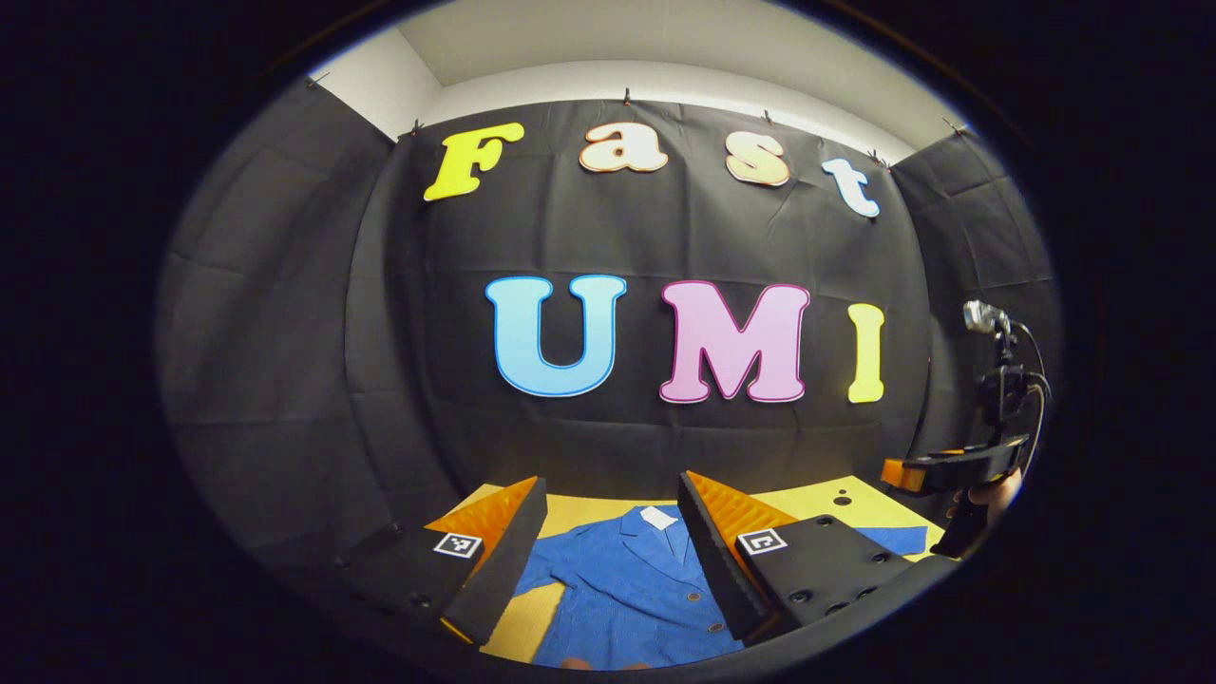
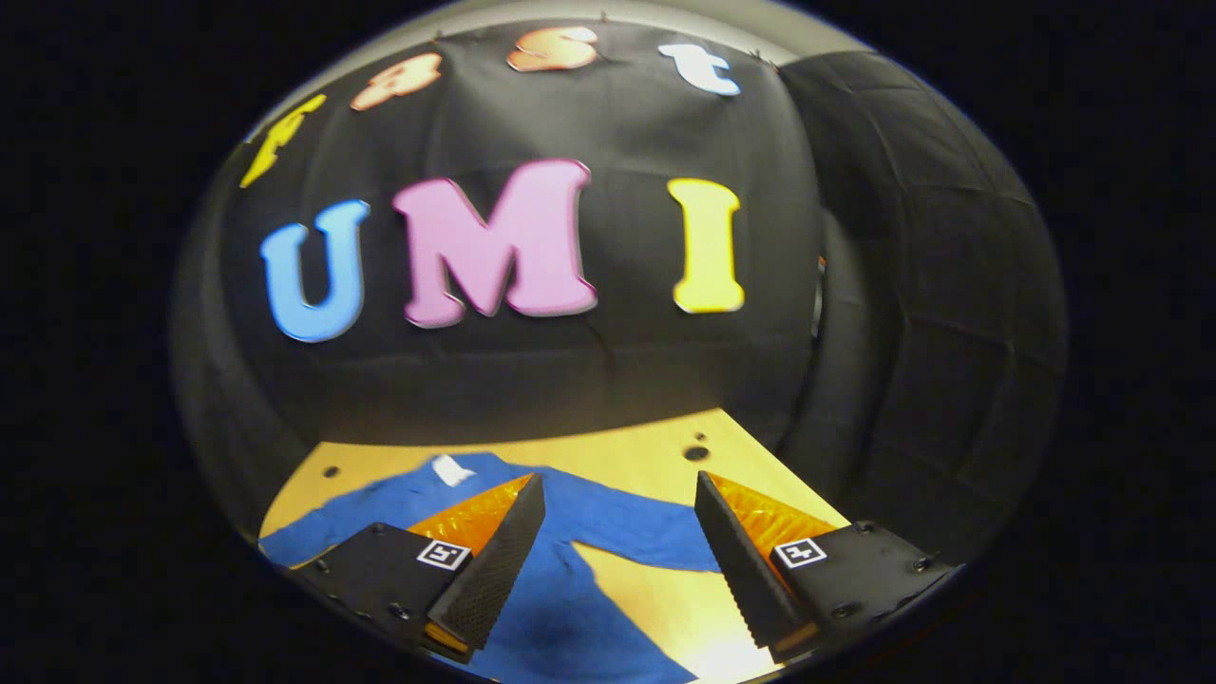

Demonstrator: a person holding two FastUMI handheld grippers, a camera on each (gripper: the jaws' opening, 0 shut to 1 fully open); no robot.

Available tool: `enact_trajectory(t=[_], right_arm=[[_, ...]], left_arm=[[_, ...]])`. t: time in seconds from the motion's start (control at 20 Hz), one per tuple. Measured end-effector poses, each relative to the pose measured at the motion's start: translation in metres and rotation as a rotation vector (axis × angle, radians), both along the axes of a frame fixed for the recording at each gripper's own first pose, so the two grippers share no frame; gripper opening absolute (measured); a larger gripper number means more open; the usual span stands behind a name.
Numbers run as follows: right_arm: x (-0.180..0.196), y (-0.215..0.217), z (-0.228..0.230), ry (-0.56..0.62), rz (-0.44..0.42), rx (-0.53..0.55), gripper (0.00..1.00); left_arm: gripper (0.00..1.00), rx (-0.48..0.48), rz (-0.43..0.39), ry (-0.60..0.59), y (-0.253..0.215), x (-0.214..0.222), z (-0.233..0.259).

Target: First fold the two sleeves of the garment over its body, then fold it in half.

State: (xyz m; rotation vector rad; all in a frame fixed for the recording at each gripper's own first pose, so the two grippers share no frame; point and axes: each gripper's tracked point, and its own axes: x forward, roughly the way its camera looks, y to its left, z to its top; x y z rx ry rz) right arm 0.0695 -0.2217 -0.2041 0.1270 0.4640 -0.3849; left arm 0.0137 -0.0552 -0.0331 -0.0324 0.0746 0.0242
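Both grippers, left gripper (image 1: 613, 546) and right gripper (image 2: 617, 546), hover agape above blue garment (image 1: 627, 589); sleeves unfolded (step one pending). Next: pinch sleeve (image 2: 636, 527) at 12 o'clock.

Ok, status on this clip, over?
Both grippers, left and right, jaws open, empty, above the table. Blue garment flat, sleeves still spread, unfolded. Nothing in the way.

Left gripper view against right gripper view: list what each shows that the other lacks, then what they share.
Left gripper view: the shirt's buttons down the front, and farther off the right gripper with the hand holding it.

Right gripper view: one sleeve spread flat, and holes in the table.

Both: the blue shirt, its white neck label, the yellow table, and each view's own open fingers, the left gripper among them.
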Motion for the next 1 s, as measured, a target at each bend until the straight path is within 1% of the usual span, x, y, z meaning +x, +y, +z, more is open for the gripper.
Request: enact_trajectory(t=[0.15,0.3,0.4,0.45,0.55,0.65,0.9,0.95,1.0], right_arm=[[-0.018,-0.084,-0.074,0.149,-0.161,0.042,1.0],[-0.04,-0.145,-0.146,0.28,-0.277,0.115,1.0],[-0.052,-0.163,-0.192,0.401,-0.339,0.161,0.98],[-0.054,-0.169,-0.206,0.425,-0.364,0.18,0.98],[-0.062,-0.178,-0.221,0.457,-0.419,0.204,0.99],[-0.065,-0.178,-0.225,0.486,-0.449,0.202,0.99],[-0.071,-0.171,-0.234,0.581,-0.422,0.243,0.99],[-0.068,-0.175,-0.229,0.554,-0.433,0.242,0.99],[-0.067,-0.175,-0.229,0.554,-0.431,0.253,0.99]], left_arm=[[0.8,0.018,0.016,0.032,-0.013,0.011,-0.005],[0.8,0.018,0.017,0.076,-0.033,0.022,-0.012],[0.8,0.02,0.014,0.099,-0.044,0.028,-0.015],[0.8,0.022,0.011,0.109,-0.05,0.03,-0.017],[0.8,0.023,-0.005,0.116,-0.064,0.035,-0.017],[0.8,0.034,-0.022,0.12,-0.077,0.038,-0.016],[0.8,0.047,-0.043,0.11,-0.094,0.043,-0.012],[0.8,0.048,-0.043,0.112,-0.096,0.043,-0.012],[0.8,0.048,-0.045,0.114,-0.097,0.042,-0.012]])
